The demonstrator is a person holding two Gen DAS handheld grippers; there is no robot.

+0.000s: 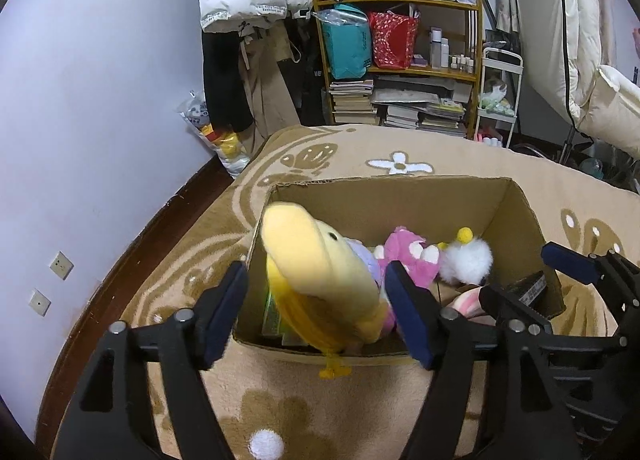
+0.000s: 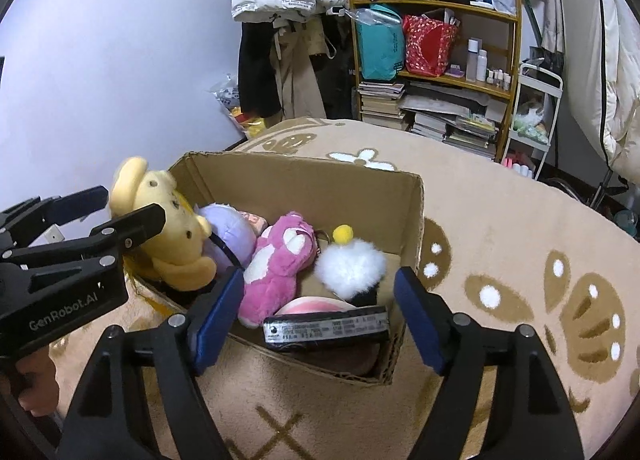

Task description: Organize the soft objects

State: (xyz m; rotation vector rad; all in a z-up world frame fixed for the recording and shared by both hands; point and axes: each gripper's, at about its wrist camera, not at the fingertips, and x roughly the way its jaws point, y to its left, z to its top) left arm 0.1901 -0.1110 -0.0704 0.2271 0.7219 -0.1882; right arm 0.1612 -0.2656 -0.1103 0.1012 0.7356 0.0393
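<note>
An open cardboard box (image 1: 400, 195) stands on a beige flowered rug. A long yellow plush (image 1: 316, 272) leans on the box's near left corner, head up, between the jaws of my left gripper (image 1: 320, 308). The jaws stand wide, with a gap at the left pad. Inside the box lie a pink plush (image 2: 280, 256), a purple plush (image 2: 228, 232) and a white fluffy ball (image 2: 352, 264) with a yellow pompom. My right gripper (image 2: 318, 316) is open over the box's near edge, straddling a black labelled block (image 2: 326, 330) without touching it.
The rug (image 2: 500, 260) spreads out to the right and in front of the box. Behind it stand a wooden shelf (image 1: 400, 71) of books and bags, hanging coats (image 1: 248, 19) and a white cart (image 1: 500, 99). A bag of toys (image 1: 216, 135) leans against the wall.
</note>
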